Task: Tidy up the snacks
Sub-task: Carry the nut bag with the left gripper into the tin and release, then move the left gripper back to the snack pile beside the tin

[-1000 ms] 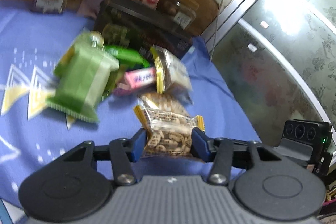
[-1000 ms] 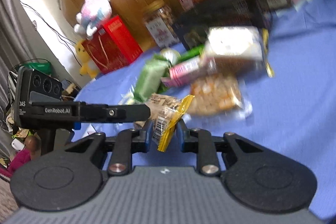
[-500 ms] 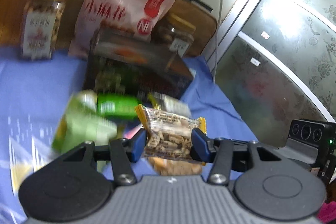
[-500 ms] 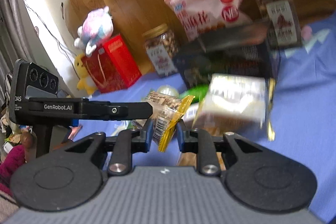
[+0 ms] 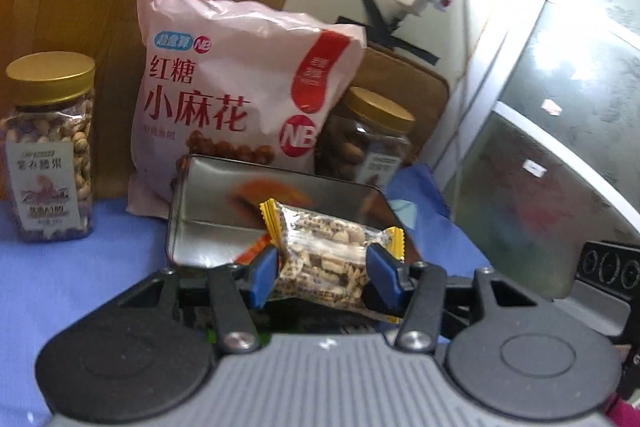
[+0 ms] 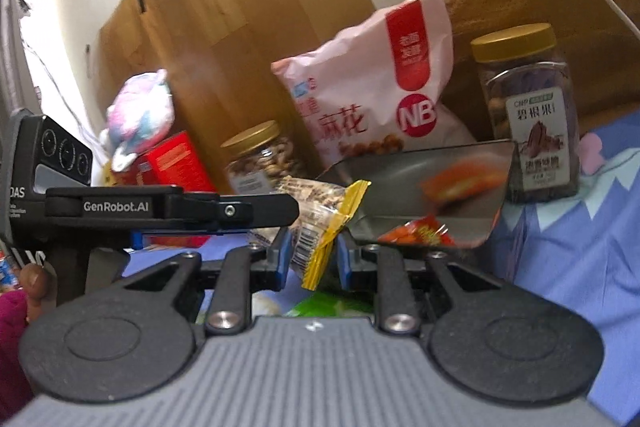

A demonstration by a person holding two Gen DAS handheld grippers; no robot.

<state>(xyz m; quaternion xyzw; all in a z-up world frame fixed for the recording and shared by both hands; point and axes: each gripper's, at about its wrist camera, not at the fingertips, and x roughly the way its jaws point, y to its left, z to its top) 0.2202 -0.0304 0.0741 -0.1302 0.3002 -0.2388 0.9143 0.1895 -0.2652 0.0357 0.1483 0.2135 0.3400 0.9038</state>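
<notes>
Already one orange packet [image 6: 416, 233] lies in the open tin [image 5: 224, 227] on the blue-clothed desk [image 5: 80, 267]. Behind it, the pink bag [image 5: 240, 95] reads "红糖 小麻花" and "NB". Both grippers' fingers, left [image 5: 322, 269] and right [image 6: 312, 253], clamp one nut-bar packet [image 5: 324, 259] just before the tin, not yet inside.

Tin [image 5: 224, 211] floor hidden behind claws; green packet [image 6: 328, 305] mostly hidden.

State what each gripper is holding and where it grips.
Both hold one nut-bar packet: left gripper clamps its middle, right gripper pinches its yellow crimped end.
</notes>
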